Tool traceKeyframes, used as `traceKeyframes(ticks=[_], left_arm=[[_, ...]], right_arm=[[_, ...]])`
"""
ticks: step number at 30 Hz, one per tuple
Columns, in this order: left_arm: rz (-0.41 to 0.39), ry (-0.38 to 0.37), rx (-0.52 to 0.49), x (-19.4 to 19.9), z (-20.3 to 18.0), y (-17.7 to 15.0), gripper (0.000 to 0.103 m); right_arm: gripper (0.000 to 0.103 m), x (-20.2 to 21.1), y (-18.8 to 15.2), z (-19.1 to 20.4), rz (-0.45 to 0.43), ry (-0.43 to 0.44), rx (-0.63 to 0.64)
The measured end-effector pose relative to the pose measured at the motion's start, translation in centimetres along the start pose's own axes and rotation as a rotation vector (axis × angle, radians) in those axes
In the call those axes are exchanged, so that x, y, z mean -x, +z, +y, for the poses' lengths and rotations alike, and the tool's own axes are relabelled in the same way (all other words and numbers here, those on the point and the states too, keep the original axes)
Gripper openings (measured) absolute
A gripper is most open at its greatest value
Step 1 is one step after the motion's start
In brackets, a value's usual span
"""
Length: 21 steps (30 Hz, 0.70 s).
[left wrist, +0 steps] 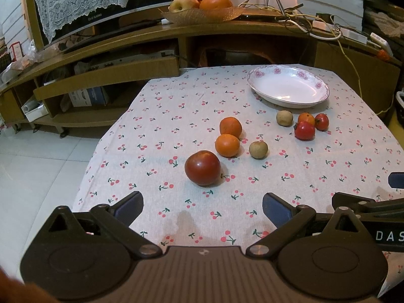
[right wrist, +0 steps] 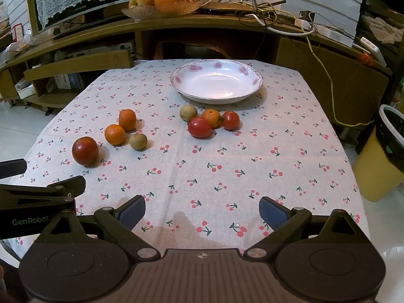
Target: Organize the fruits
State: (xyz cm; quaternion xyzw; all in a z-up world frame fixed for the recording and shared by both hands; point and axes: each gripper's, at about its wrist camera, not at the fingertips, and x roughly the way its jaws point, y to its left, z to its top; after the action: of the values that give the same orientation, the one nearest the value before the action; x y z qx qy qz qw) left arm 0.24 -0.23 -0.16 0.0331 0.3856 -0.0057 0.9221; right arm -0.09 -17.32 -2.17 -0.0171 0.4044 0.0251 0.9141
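Observation:
A white flowered plate (left wrist: pixel 287 101) (right wrist: pixel 192 96) stands empty at the far side of the cherry-print tablecloth. In front of it lie a dark red tomato (left wrist: pixel 202 168) (right wrist: pixel 85 150), two mandarins (left wrist: pixel 227 145) (right wrist: pixel 115 134), two brownish round fruits (left wrist: pixel 258 149) (right wrist: pixel 138 141), and a cluster of small red tomatoes (left wrist: pixel 304 130) (right wrist: pixel 199 127) around a small orange fruit (right wrist: pixel 211 117). My left gripper (left wrist: pixel 202 207) is open, just short of the dark tomato, holding nothing. My right gripper (right wrist: pixel 202 209) is open over bare cloth near the front edge.
A wooden TV cabinet (left wrist: pixel 151 38) rises behind the table, carrying a basket of oranges and an apple (left wrist: pixel 199 2) and tangled cables (right wrist: pixel 277 22). A bin (right wrist: pixel 383 151) stands on the floor to the right. The right gripper's fingers show at the left view's right edge.

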Motion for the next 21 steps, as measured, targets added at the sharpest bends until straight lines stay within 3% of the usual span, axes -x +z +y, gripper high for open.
traceKeyframes(ticks=[9, 15, 21], left_arm=[[-0.015, 0.005, -0.012, -0.2, 0.1, 0.2, 0.103], [-0.046, -0.002, 0.005, -0.4, 1.1, 0.8, 0.103], [-0.065, 0.035, -0.018, -0.9, 2.1, 1.3, 0.103]], right_arm=[[0.094, -0.3, 0.6, 0.5, -0.008, 0.026, 0.039], [0.091, -0.8, 2.0, 1.0, -0.033, 0.103, 0.109], [0.076, -2.2, 3.4, 2.3, -0.021, 0.194, 0.176]])
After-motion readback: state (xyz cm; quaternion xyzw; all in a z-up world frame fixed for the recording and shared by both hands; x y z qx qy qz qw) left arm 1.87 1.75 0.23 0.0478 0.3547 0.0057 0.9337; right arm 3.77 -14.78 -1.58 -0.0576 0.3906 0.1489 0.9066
